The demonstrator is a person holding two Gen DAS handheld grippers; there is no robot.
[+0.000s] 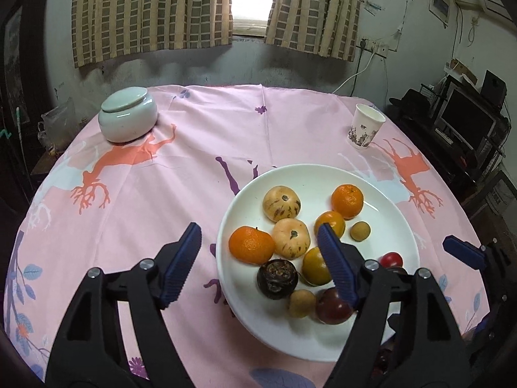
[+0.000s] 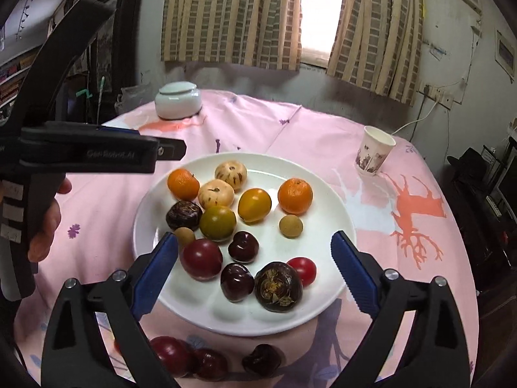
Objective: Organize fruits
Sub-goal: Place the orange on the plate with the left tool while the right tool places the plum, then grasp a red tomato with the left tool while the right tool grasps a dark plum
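Note:
A white plate [image 2: 326, 194] on the pink tablecloth holds several fruits: oranges [image 2: 295, 196], pale speckled fruits [image 2: 216, 193], yellow-green fruits [image 2: 254, 204], dark red plums [image 2: 201, 259], cherries [image 2: 243, 246], a dark brown mangosteen [image 2: 278, 286] and small tan longans [image 2: 291, 225]. The plate also shows in the left wrist view [image 1: 391, 226]. Three dark red fruits [image 2: 171, 355] lie on the cloth in front of the plate. My right gripper [image 2: 253, 244] is open and empty over the plate's near half. My left gripper [image 1: 258, 236] is open and empty over the plate's left edge.
A pale green lidded jar [image 1: 127, 118] stands at the far left of the table. A paper cup [image 1: 365, 126] stands at the far right. The table's edges drop off on both sides; furniture stands to the right.

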